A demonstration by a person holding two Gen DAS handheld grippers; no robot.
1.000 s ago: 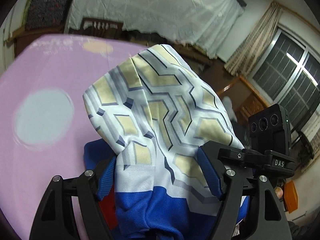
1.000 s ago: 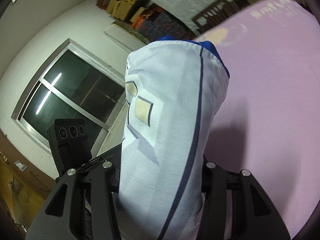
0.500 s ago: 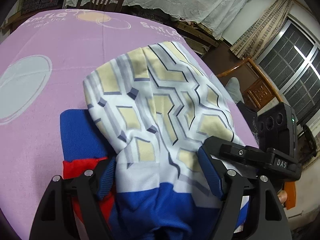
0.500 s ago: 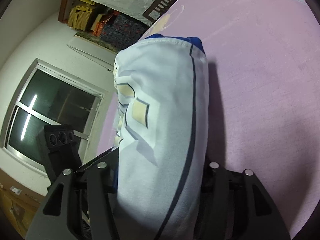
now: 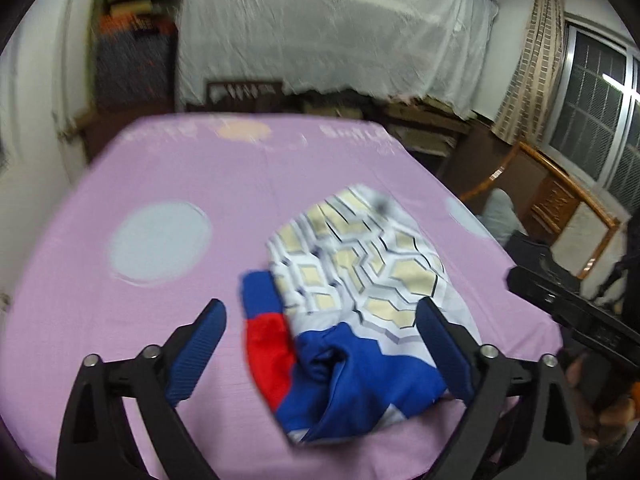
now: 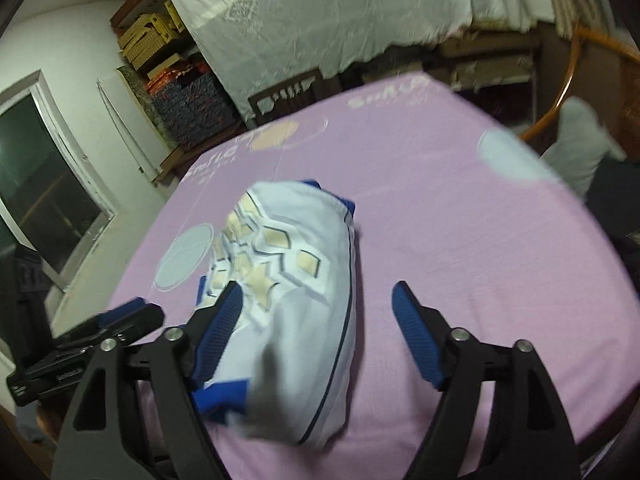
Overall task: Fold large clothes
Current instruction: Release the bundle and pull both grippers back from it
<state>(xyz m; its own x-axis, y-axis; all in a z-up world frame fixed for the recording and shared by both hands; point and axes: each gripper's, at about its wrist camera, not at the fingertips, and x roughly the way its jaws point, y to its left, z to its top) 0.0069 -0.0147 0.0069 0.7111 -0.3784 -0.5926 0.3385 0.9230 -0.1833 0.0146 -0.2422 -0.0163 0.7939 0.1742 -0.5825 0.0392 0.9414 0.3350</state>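
Note:
The folded garment [image 5: 352, 280], white with yellow hexagon print and blue and red parts, lies as a compact bundle on the pink tablecloth [image 5: 160, 168]. My left gripper [image 5: 320, 303] is drawn back over its near end, jaws opening wide, blue pads clear of the cloth. In the right wrist view the same bundle [image 6: 296, 264] lies between the fingers of my right gripper [image 6: 317, 286]. Its jaws are opening too, and neither pad presses on the fabric. Each gripper shows at the edge of the other's view: the right gripper [image 5: 560, 312], the left gripper [image 6: 116, 320].
The cloth carries pale blue circles [image 5: 160, 240] and a peach one [image 5: 244, 132]. Behind the table stand furniture under a white sheet [image 5: 328, 32], a dark wooden chair [image 6: 288, 96], stacked boxes [image 6: 148, 40] and a window [image 5: 600, 108]. A wooden armchair [image 5: 560, 208] sits at the right.
Both grippers have let go of the folded garment and pulled back from it. Their jaws went from closed on the cloth to wide apart, and the bundle now rests on the table.

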